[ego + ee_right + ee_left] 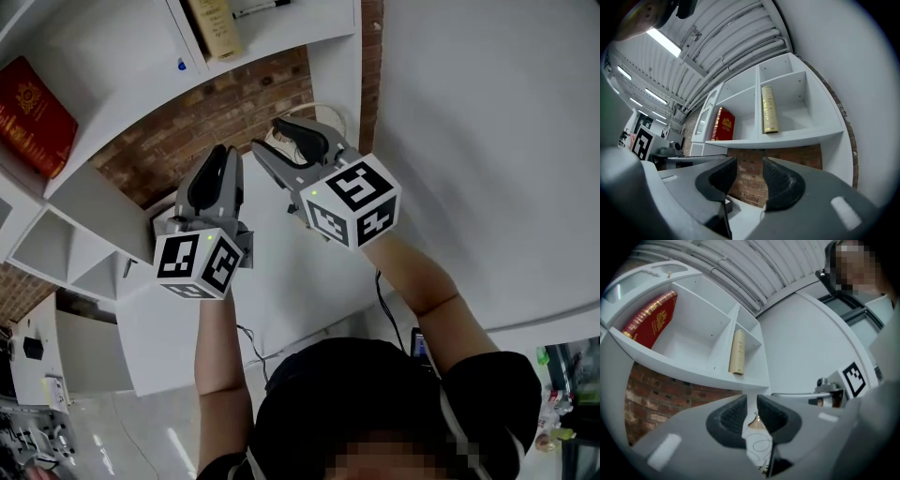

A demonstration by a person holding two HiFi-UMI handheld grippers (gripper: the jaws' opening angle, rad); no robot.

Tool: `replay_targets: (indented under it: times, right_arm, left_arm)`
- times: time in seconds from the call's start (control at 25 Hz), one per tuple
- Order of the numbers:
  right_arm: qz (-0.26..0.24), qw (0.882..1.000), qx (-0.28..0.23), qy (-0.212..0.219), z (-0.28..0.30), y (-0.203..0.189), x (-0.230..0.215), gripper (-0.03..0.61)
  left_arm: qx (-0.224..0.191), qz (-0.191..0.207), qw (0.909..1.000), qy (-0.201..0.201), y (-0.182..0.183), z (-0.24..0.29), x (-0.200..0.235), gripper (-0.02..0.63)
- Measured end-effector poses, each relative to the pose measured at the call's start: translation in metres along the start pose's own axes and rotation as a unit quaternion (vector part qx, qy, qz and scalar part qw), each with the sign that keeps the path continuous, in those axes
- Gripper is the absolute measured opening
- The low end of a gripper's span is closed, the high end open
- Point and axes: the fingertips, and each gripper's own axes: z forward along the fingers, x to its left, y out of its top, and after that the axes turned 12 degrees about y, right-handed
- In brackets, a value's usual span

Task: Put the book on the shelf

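Observation:
A red book (33,117) leans in the left compartment of the white shelf (112,122), and a beige book (216,28) stands in the compartment to its right. Both gripper views show the same: the red book (649,319) (723,124) and the beige book (737,352) (769,110). My left gripper (225,155) (753,401) is raised below the shelf, its jaws a narrow gap apart with nothing between them. Beside it, my right gripper (272,136) (750,166) stands wider open, also holding nothing. Neither gripper touches a book.
A brick wall (216,112) runs under the shelf. A white table (281,291) lies below the grippers, with a thin cable (328,112) at its far end. A marker pen (262,9) lies on the shelf right of the beige book. A large white wall (487,141) fills the right side.

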Motion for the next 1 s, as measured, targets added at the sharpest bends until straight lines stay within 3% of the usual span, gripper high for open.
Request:
replay_targets:
  times: [0.32,0.6,1.0]
  right_arm:
    - [0.068,0.998,-0.009,-0.005,-0.021,-0.047,0.026,0.16]
    - [0.139,0.99,-0.016,0.011,-0.024,-0.079,0.057,0.116]
    - [0.119,0.992,0.011,0.032,-0.003,-0.104,0.092,0.075]
  left_arm:
    - [0.022,-0.065,0.9973,0.028,-0.047,-0.04,0.014,0.057]
    - [0.049,-0.079,0.9951,0.034,-0.072,-0.063,0.017,0.055]
    - [0.059,-0.068,0.9932,0.074,-0.086,-0.093,0.044,0.055]
